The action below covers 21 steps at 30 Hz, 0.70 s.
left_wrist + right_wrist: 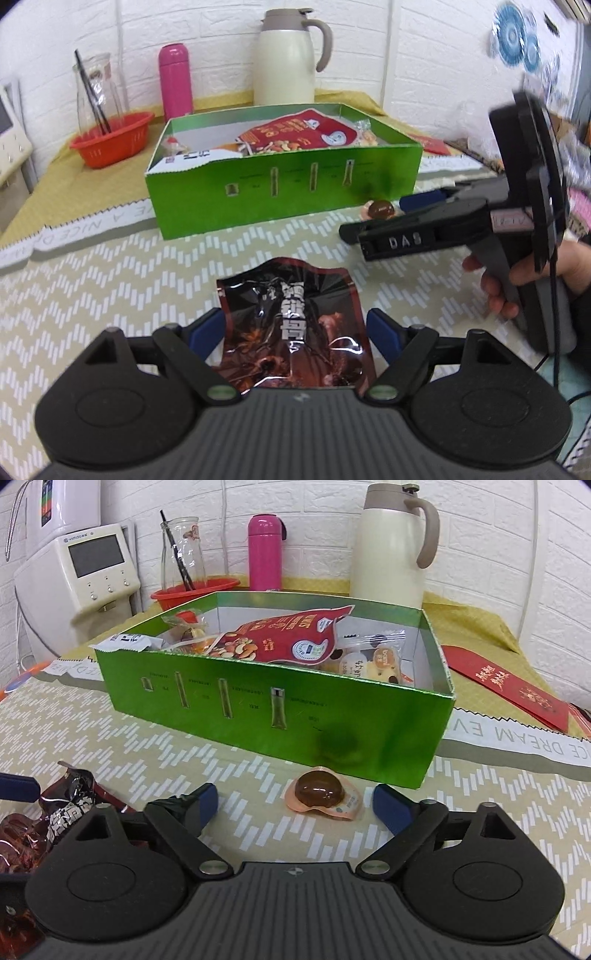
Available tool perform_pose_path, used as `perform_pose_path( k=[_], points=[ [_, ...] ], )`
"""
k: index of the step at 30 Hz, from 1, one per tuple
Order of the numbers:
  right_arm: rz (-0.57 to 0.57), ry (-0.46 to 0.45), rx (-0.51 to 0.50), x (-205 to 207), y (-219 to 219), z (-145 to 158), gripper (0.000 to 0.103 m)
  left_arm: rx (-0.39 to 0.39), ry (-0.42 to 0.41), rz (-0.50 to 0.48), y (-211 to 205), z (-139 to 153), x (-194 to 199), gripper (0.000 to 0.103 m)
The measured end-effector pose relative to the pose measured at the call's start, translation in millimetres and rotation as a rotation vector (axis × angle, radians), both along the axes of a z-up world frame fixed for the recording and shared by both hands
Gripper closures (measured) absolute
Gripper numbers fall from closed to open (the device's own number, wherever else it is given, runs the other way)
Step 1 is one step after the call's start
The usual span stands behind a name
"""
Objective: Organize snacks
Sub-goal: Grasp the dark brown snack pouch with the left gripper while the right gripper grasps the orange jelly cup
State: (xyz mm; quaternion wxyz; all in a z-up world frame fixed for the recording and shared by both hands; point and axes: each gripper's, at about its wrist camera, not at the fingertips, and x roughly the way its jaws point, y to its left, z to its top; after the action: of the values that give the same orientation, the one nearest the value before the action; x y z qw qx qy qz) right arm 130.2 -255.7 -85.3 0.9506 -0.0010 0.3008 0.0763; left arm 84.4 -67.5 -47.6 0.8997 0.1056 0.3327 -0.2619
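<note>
A green snack box (280, 192) (295, 716) stands on the patterned tablecloth, holding a red nut pouch (295, 134) (280, 638) and several small wrapped snacks. A dark red foil snack packet (291, 328) (55, 812) lies flat between the open fingers of my left gripper (295, 332). A small brown jelly cup (321, 799) (380, 209) lies in front of the box's near right corner. My right gripper (295, 805) is open around the cup, empty, a little short of it. It also shows in the left wrist view (373, 218).
Behind the box stand a cream thermos jug (286, 55) (391, 542), a pink bottle (175, 79) (264, 552), a glass carafe (98, 92) in an orange basket (110, 138) and a white appliance (79, 572). Red envelopes (506, 683) lie at the right.
</note>
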Motion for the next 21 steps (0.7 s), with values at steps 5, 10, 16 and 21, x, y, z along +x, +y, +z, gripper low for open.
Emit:
perform_pose_path(
  k=[5, 10, 16, 21],
  points=[
    [-0.01, -0.009, 0.0, -1.0, -2.0, 0.7, 0.0, 0.139, -0.102, -0.052, -16.4, -8.0, -12.1, 0.022],
    [-0.024, -0.013, 0.001, -2.1, -2.9, 0.8, 0.0, 0.202, -0.211, -0.073, -23.0, -13.9, -26.8, 0.021],
    [-0.042, -0.027, -0.005, -3.7, -3.5, 1.9, 0.028, 0.094, -0.174, 0.011, -12.1, -18.1, -26.8, 0.021],
    [-0.039, -0.029, -0.012, -4.3, -2.8, 2.0, 0.03, -0.032, -0.048, 0.036, 5.8, -20.1, -11.0, 0.02]
  ],
)
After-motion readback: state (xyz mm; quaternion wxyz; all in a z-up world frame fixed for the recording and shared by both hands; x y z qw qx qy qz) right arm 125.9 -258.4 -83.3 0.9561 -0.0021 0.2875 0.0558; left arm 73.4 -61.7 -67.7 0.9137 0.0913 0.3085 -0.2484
